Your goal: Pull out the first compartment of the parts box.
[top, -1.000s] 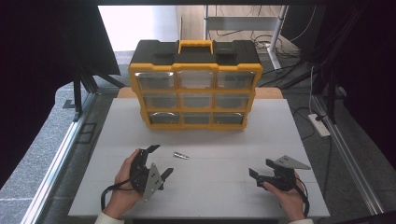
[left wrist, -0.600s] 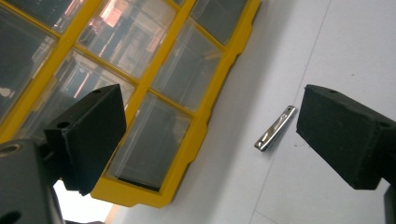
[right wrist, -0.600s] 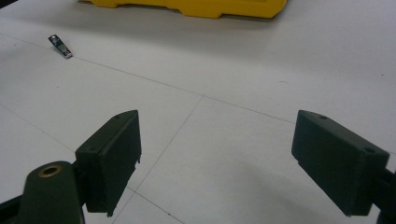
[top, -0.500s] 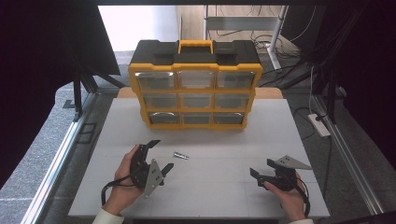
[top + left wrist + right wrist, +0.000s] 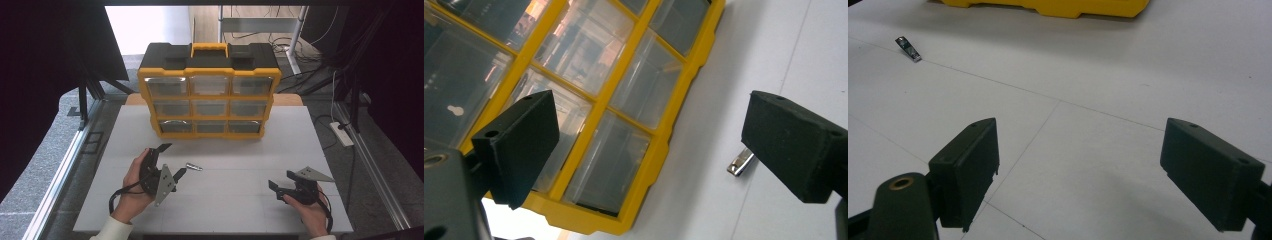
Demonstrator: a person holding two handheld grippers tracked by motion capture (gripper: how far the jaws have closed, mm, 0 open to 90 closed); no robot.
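Fingers (image 5: 519,150) of the left gripper (image 5: 167,164) stand wide apart and grip nothing, and the right gripper (image 5: 281,187) likewise has its jaws spread wide over bare desk, empty.

Largest on the desk (image 5: 310,150) is one yellow and black drawer box (image 5: 209,90), standing upright near the far edge, roughly midway between the left and right sides. Its front carries nine clear drawers, three rows of three. Through the clear fronts, in the left gripper view, the nearest drawers (image 5: 611,165) look empty; what the others hold cannot be told because of glare.

Two grippers are held over the near half of the desk, one in each hand: the left one towards the near left corner, tipped on its side, the right one towards the near right corner, low over the desk.

Smallest is one little metal piece (image 5: 193,166) lying flat on the desk, in front of the box and well apart from it, just beside the tip of the left gripper's nearer jaw. In the left gripper view it (image 5: 741,162) peeks out from behind the right-hand jaw; whether they touch cannot be told. In the right gripper view it (image 5: 908,48) lies far off at the upper left
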